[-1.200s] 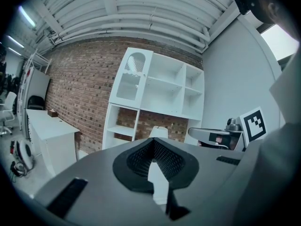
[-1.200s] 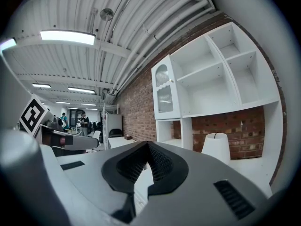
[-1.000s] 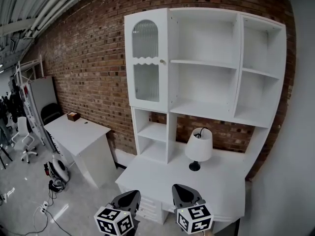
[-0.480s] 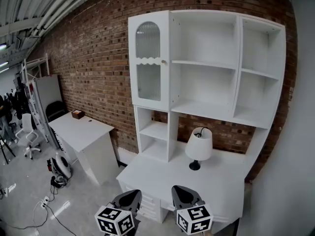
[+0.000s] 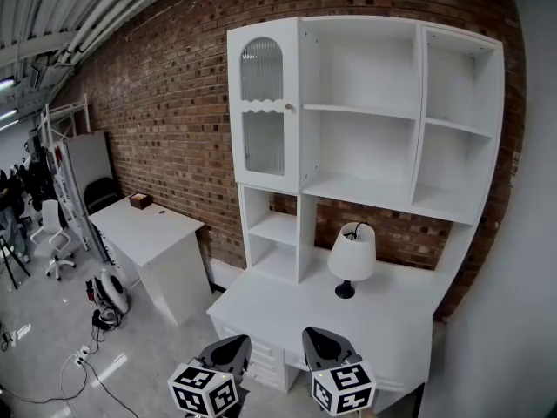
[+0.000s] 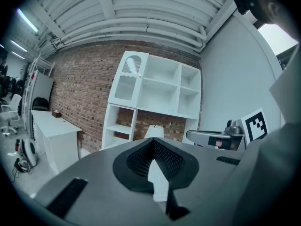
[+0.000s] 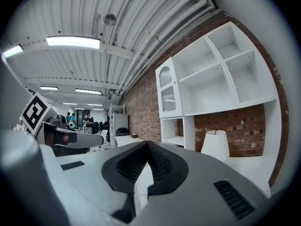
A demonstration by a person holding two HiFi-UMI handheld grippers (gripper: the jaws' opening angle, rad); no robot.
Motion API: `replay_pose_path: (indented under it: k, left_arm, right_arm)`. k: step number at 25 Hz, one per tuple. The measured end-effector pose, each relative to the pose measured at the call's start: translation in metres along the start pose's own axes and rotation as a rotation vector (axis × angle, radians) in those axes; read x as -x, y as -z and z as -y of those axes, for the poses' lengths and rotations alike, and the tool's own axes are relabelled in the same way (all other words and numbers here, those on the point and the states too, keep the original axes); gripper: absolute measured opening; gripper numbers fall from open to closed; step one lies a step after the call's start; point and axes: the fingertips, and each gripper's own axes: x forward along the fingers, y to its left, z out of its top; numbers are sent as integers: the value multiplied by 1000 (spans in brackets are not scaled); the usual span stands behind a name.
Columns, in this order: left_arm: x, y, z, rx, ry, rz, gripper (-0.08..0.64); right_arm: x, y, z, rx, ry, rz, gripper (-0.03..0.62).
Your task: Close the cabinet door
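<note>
The view's swinging a little. The cabinet (image 5: 361, 64) has slid a touch right since a second ago, the side desk (image 5: 144, 225) and white chair (image 5: 54, 225) have gone with it, and the lamp (image 5: 352, 252) sits slightly higher.

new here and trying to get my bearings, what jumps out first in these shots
The tall white shelf unit stands out most, set on a white desk against the red brick wall, with an arched ribbed-glass cabinet door at its upper left. A white table lamp stands on the desk under the open shelves. At the bottom edge of the head view, the left gripper and right gripper point toward the desk, both shut and empty.
</note>
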Motion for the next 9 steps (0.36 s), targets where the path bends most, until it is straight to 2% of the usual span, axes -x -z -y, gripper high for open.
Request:
replay_pose_path:
  k: [9]
  left_arm:
    - [4,2,7,6,1,0,6]
  right_arm:
    - [9,1,-1,-3,1,-3,26]
